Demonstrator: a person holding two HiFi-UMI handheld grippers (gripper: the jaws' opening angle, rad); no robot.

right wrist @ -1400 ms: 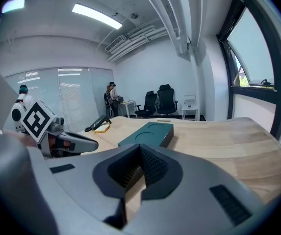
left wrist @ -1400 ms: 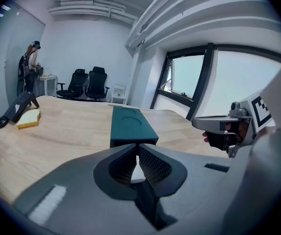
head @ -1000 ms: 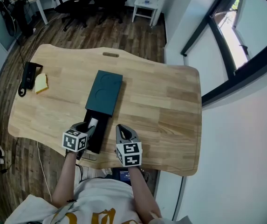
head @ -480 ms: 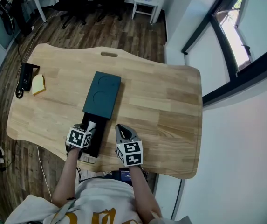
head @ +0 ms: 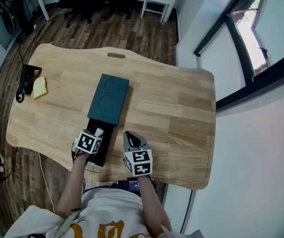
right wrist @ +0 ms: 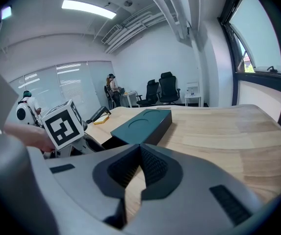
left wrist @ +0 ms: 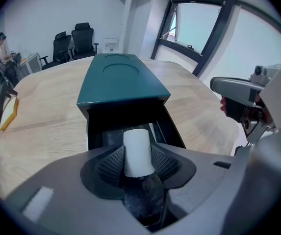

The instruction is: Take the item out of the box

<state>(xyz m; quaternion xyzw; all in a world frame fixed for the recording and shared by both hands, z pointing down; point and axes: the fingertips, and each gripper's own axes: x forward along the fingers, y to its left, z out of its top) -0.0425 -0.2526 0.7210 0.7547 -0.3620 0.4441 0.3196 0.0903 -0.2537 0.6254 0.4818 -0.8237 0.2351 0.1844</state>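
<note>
Since the earlier frame the left gripper (head: 97,134) has tipped lower over the open drawer (left wrist: 123,119) at lower left of the table (head: 181,108); its jaws have just been opening and stand spread; the white cylinder (left wrist: 138,151) stands upright between the pads; the dark green box (head: 110,99) lies beyond, at centre; the right gripper (head: 131,139), just right, has its jaws pressed together, empty.

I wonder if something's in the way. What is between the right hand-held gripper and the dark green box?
Just bare wooden table lies between the right hand-held gripper and the box, as the head view shows.
</note>
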